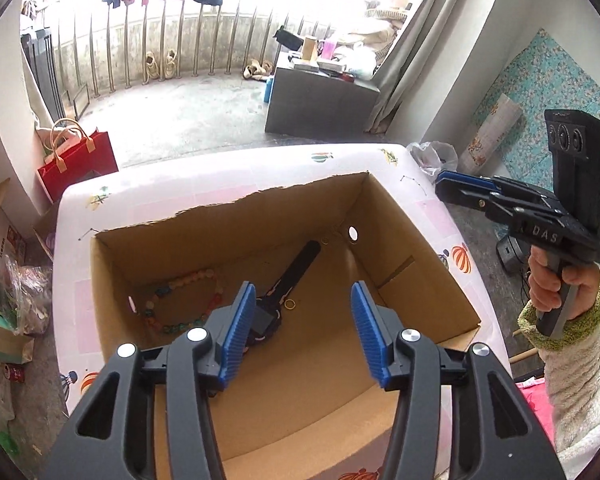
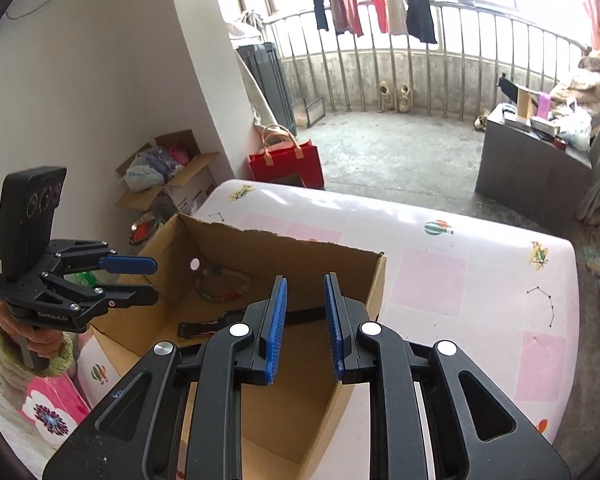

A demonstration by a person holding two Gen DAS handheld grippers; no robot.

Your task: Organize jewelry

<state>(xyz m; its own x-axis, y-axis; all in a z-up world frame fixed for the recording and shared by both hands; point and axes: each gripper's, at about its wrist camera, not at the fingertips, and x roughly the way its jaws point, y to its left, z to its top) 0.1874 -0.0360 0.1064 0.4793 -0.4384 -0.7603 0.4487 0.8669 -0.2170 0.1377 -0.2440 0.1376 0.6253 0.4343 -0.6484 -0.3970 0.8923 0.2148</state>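
Note:
An open cardboard box [image 1: 260, 196] stands on a table with a pink-and-white cloth [image 1: 220, 176]. On the box floor lie a colourful bead necklace [image 1: 184, 300], a black watch [image 1: 296, 268] and a small yellow ring [image 1: 291, 303]. My left gripper [image 1: 304, 320] hovers above the box, open, with nothing between its blue pads. My right gripper [image 2: 305, 312] hangs over the box's right side [image 2: 380, 280], its pads a small gap apart and empty. In the right wrist view the left gripper [image 2: 153, 281] is at the left, and the necklace [image 2: 220, 286] and the watch strap [image 2: 208, 326] show inside.
A red bag [image 1: 76, 160] stands on the floor beyond the table. A grey cabinet [image 1: 320, 100] with clutter sits near the curtain. An open carton of bags [image 2: 168, 176] is by the wall. A pink floral box [image 2: 52, 408] lies near the left sleeve.

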